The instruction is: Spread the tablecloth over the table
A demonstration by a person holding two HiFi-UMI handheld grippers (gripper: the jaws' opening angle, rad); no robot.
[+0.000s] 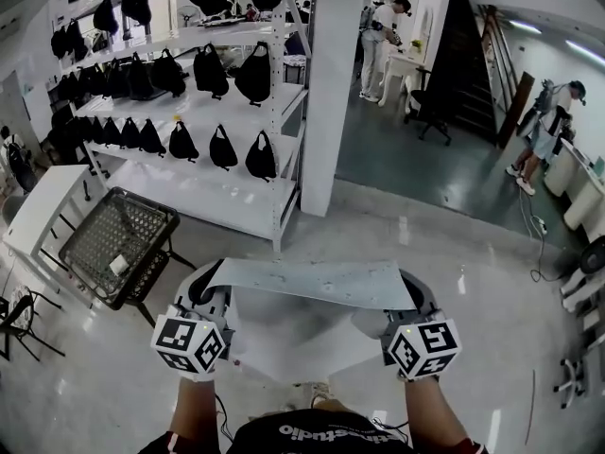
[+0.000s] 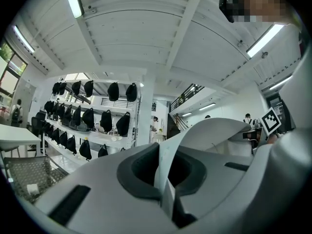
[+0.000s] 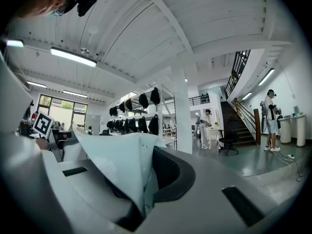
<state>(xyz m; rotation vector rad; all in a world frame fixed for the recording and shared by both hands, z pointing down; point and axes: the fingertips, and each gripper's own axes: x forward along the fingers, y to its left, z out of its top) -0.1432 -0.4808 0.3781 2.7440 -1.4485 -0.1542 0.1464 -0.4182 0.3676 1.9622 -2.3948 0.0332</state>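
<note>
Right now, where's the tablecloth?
Head view, low centre: the tablecloth hangs stretched between the left gripper and right gripper, both shut on its edge, before the white shelf rack.

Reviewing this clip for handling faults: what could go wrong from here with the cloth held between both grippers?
1. The left gripper and right gripper pinch only the edge of the tablecloth; a tug could slip one side out.
2. Its slack middle sags below the grippers in front of the person and might drag or be stepped on.
3. The shelf rack stands just ahead; the cloth might snag there.
</note>
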